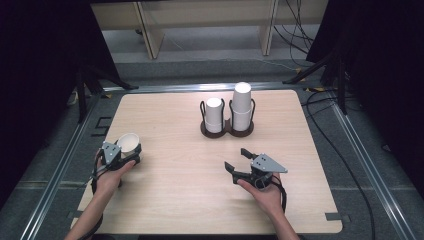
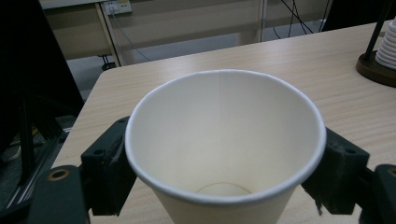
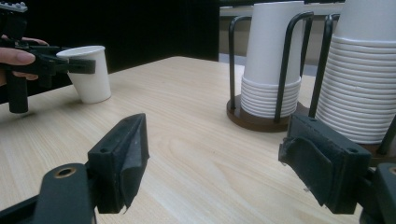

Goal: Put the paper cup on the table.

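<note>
One white paper cup (image 1: pixel 128 142) is out of the stacks. It stands mouth up at the left edge of the high view, on the pale wooden table (image 1: pixel 170 195). The left gripper (image 1: pixel 121 155) has its black jaws around the cup, and I cannot tell if they squeeze it.

The right gripper (image 1: pixel 237 159) is spread wide with nothing in it.

Two stacks of ribbed white cups sit upside down in a dark wire cup holder (image 1: pixel 226 129), upper middle.

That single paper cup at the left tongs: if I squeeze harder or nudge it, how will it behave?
The paper cup looks thin-walled and empty, so it is probably very light and would likely dent under a harder squeeze from the left tongs. Narrow base, wide rim: a sideways nudge may well tip it.
</note>
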The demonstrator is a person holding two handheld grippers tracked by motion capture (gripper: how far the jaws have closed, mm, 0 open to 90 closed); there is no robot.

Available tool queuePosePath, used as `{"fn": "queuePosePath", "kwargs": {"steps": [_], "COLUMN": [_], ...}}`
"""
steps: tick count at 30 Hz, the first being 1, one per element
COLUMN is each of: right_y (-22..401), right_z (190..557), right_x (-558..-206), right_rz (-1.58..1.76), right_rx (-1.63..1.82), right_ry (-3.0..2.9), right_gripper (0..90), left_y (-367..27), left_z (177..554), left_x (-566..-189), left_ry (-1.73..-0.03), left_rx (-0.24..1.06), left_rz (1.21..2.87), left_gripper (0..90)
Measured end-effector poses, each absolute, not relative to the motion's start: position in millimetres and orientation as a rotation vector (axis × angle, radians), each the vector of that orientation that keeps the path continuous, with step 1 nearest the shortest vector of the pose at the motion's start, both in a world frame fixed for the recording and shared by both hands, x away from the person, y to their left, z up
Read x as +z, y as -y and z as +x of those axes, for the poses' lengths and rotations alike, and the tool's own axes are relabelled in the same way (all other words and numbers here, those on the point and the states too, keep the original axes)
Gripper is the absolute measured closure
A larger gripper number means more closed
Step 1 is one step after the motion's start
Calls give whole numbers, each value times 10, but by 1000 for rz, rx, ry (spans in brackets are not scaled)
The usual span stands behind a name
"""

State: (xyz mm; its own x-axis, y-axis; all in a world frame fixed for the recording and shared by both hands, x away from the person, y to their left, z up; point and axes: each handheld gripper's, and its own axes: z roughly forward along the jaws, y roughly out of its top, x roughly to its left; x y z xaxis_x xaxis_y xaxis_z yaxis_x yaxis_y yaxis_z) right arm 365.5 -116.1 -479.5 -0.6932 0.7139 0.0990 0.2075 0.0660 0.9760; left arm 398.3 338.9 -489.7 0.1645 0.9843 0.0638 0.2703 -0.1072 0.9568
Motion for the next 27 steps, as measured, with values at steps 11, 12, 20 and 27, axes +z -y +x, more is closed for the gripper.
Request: {"fn": "queuePosePath", "kwargs": {"steps": [11, 12, 20, 27], "right_y": [1166, 1165, 1169, 1172], "right_z": [3655, 3656, 3655, 3654], "right_x": [-4793, -4798, -4799, -4799], "right_rz": [899, 902, 909, 918], "right_rx": [1652, 1653, 1657, 1662], "right_ry": [-1946, -1944, -1947, -1955], "right_gripper": [228, 227, 227, 227], "left_y": [-3388, -3396, -3387, -3347], "left_z": [3988, 3981, 3882, 3750], "left_x": [-4912, -4899, -4821, -4784], "left_ry": [-1250, -1243, -1231, -1219], "left_rx": [998, 1010, 1037, 1012], "left_rz": [1505, 1508, 1466, 1453], "left_gripper": [125, 88, 0, 0]}}
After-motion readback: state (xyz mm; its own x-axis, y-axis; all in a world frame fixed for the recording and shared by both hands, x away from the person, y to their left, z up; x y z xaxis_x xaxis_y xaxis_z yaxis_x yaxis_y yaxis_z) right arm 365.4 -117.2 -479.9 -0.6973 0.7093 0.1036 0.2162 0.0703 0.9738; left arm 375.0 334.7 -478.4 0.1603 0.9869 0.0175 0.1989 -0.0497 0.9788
